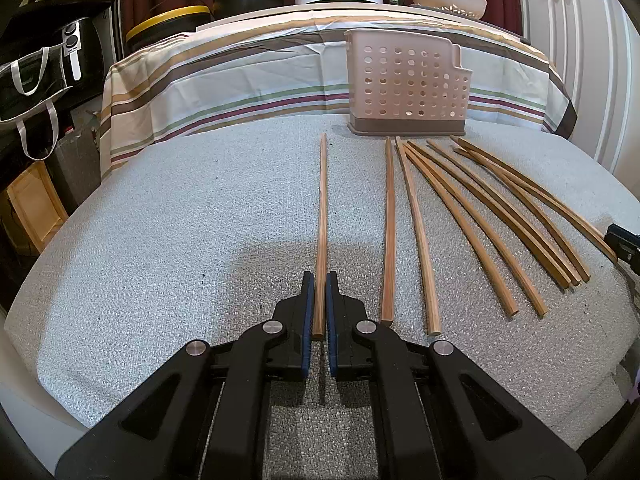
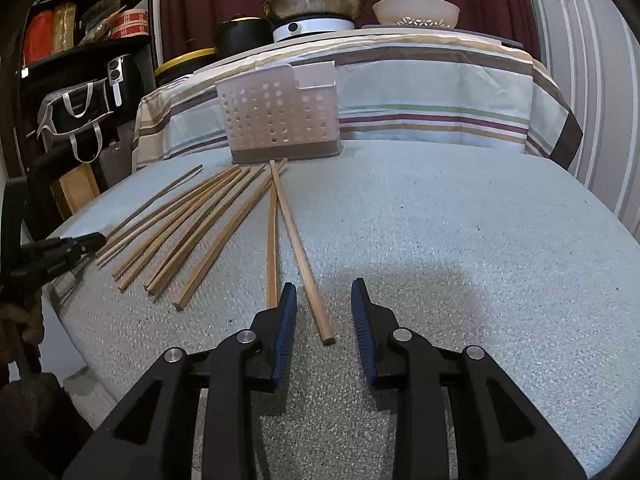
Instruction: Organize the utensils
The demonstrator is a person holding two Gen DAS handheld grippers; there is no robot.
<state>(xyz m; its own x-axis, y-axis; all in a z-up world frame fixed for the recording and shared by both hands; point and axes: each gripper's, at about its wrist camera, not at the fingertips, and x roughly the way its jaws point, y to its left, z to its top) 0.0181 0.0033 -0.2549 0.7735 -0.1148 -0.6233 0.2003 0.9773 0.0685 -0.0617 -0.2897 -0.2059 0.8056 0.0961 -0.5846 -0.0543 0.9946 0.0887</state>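
Several wooden chopsticks lie fanned on the grey mat in front of a pink perforated utensil holder, which also shows in the right wrist view. My left gripper is shut on the leftmost chopstick, gripping its near end. The other chopsticks lie to its right. My right gripper is open, its jaws on either side of the near end of the rightmost chopstick, apart from it. The left gripper shows at the left edge of the right wrist view.
The grey mat covers the table. Behind it a striped cloth drapes a higher surface with a pan on a cooker and a white bowl. Shelves with an air fryer stand at left.
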